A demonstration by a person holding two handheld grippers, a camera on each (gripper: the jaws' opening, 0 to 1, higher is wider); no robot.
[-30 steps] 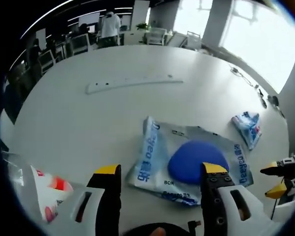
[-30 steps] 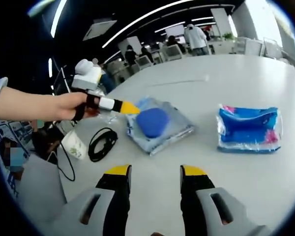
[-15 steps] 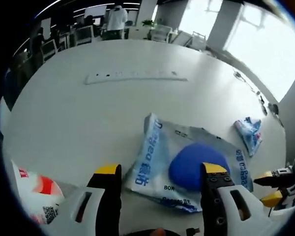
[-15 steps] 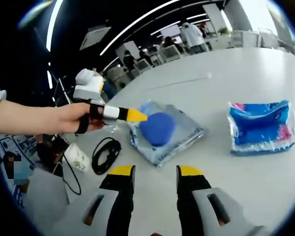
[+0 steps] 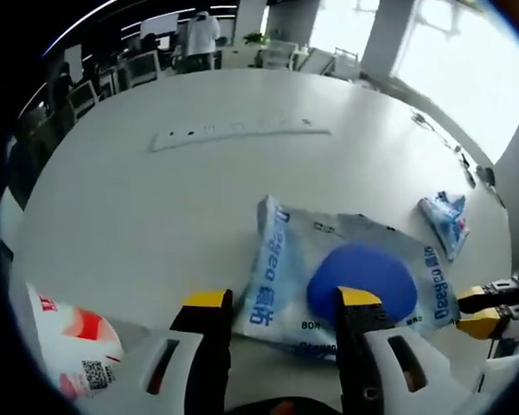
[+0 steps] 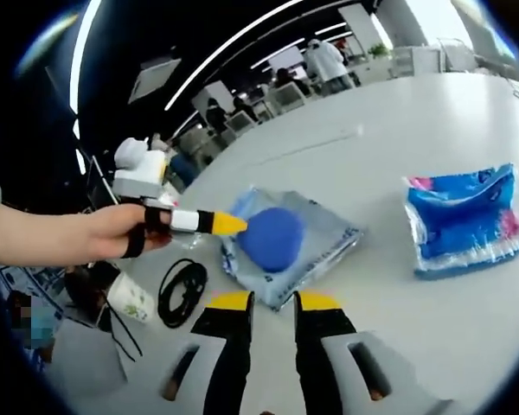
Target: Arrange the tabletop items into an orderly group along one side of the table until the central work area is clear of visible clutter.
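A clear printed packet [image 5: 281, 259] with a round blue pad [image 5: 363, 277] inside lies on the white table [image 5: 156, 199]. My left gripper [image 5: 283, 298] is open, its jaws standing either side of the packet's near edge. In the right gripper view a hand holds the left gripper [image 6: 225, 223] at the packet [image 6: 329, 246], beside the blue pad [image 6: 270, 239]. A blue tissue pack [image 6: 467, 220] lies to the right, also seen as the tissue pack [image 5: 445, 220]. My right gripper [image 6: 273, 300] hovers over bare table with a narrow gap and nothing between its jaws; its yellow tips mark the right gripper [image 5: 483, 311].
A long white power strip [image 5: 242, 134] lies far across the table. A white and red package [image 5: 69, 346] sits at the near left. A coiled black cable [image 6: 180, 290] and a paper cup [image 6: 130, 298] lie by the table's edge. People and desks stand in the background.
Both grippers' jaws have narrowed. The left gripper has moved in closer over the packet's edge. The packet and tissue pack lie where they were.
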